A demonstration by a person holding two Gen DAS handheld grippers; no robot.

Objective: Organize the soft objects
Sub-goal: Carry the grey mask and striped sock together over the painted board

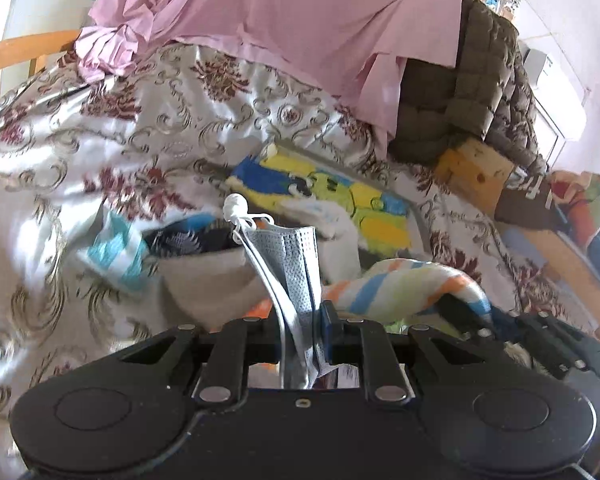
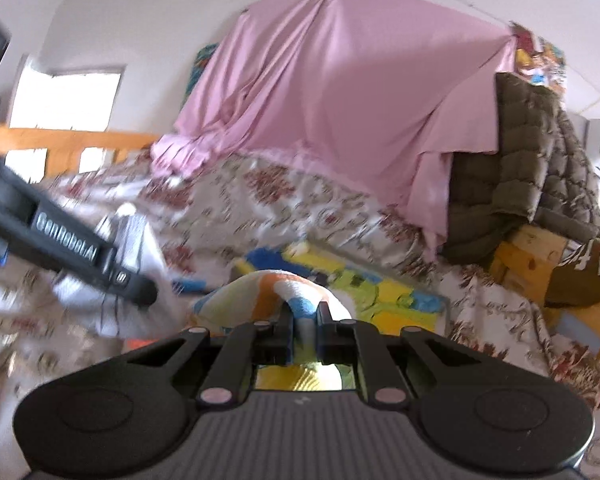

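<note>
My left gripper (image 1: 304,314) is shut on a grey-blue face mask (image 1: 300,252), which stands up from the jaws with its white ear loops (image 1: 240,216) hanging to the left. My right gripper (image 2: 305,310) is shut on a soft cloth striped in orange, blue, green and white (image 2: 268,288). The left wrist view shows that striped cloth (image 1: 400,280) just right of the mask, with the right gripper (image 1: 476,316) at its end. Below the mask lies a beige pouch (image 1: 208,280) with dark patterned fabric in it. The left gripper (image 2: 140,288) crosses the right wrist view, blurred.
A floral bedspread (image 1: 148,120) covers the bed. On it lie a yellow-and-blue mat (image 1: 360,196), a blue-striped sock (image 1: 116,256) and a white sock (image 1: 336,224). A pink sheet (image 2: 340,100) hangs behind, a brown quilt (image 2: 532,160) over wooden boxes (image 1: 476,172) to the right.
</note>
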